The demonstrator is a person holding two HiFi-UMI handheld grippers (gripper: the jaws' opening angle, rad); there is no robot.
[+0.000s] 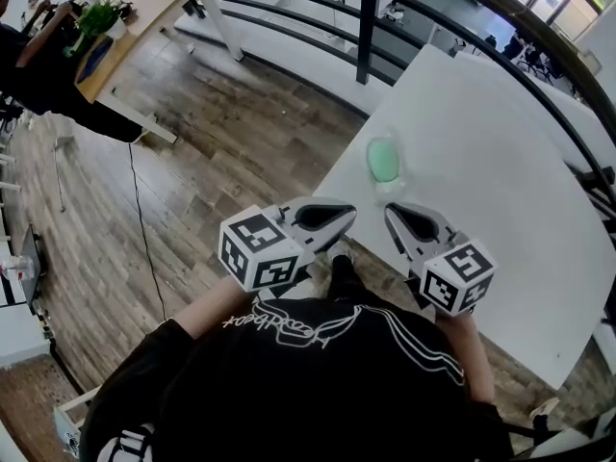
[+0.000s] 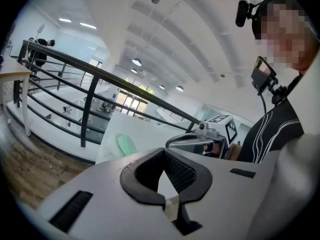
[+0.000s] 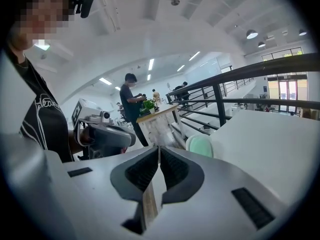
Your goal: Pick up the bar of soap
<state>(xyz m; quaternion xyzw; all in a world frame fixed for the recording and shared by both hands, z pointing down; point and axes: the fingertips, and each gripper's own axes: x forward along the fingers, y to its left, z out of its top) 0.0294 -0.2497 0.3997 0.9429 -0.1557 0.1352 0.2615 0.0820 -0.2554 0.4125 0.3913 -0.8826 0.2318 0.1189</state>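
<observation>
The left tool (image 1: 346, 212) and the right tool (image 1: 393, 210) are both held up in front of the person's chest, just off the near corner of the white tabletop (image 1: 500, 162). Their tips point toward each other and toward the tabletop, close together but not touching.

In the left gripper view the left tool's two black pads meet at their tips. A small diamond-shaped gap is left behind the tips and nothing is in it. The tool touches nothing.

In the right gripper view the right tool's pads are pressed together along a thin line. Nothing is between them, and this tool touches nothing either.

The bar of soap (image 1: 383, 159) is pale green. It lies flat on the tabletop close to the edge that faces the wooden floor (image 1: 192, 162), just beyond the two tool tips and clear of both. Each gripper view shows it a little way ahead of the tips, with the other tool off to one side.

A dark railing (image 1: 366, 17) runs behind the tabletop.
</observation>
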